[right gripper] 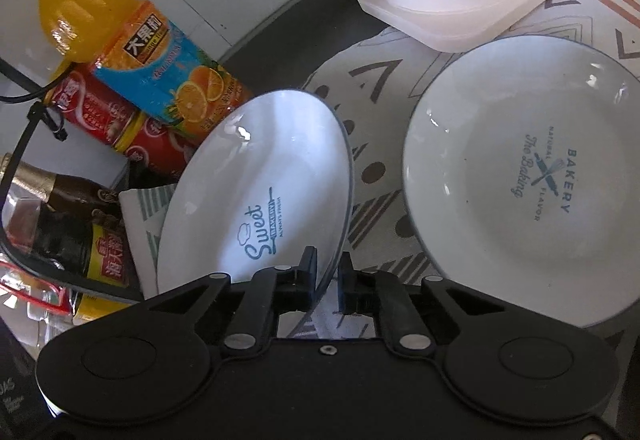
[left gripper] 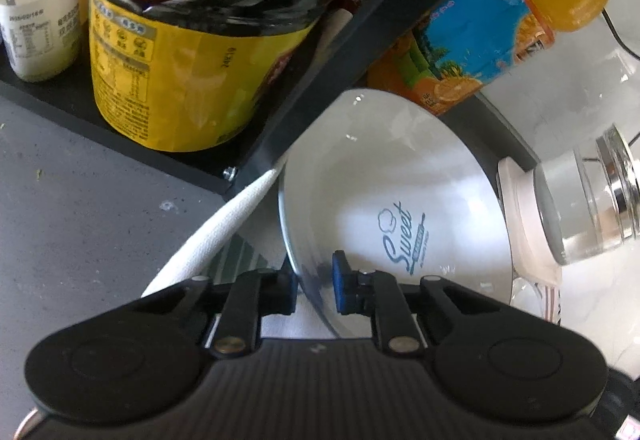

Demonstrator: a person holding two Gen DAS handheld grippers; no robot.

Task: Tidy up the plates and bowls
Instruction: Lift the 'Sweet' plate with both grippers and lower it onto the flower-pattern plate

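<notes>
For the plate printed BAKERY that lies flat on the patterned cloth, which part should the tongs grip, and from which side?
Grip the raised rim of the BAKERY plate, at the edge nearest the right tongs, one finger inside and one under the lip. It lies flat, so only the rim offers a hold, and the kettle base likely blocks the far side.

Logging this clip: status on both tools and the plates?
Left tool and right tool both shut on Sweet plate, tilted up. Bakery plate flat on mat. Juice bottle close behind.
</notes>
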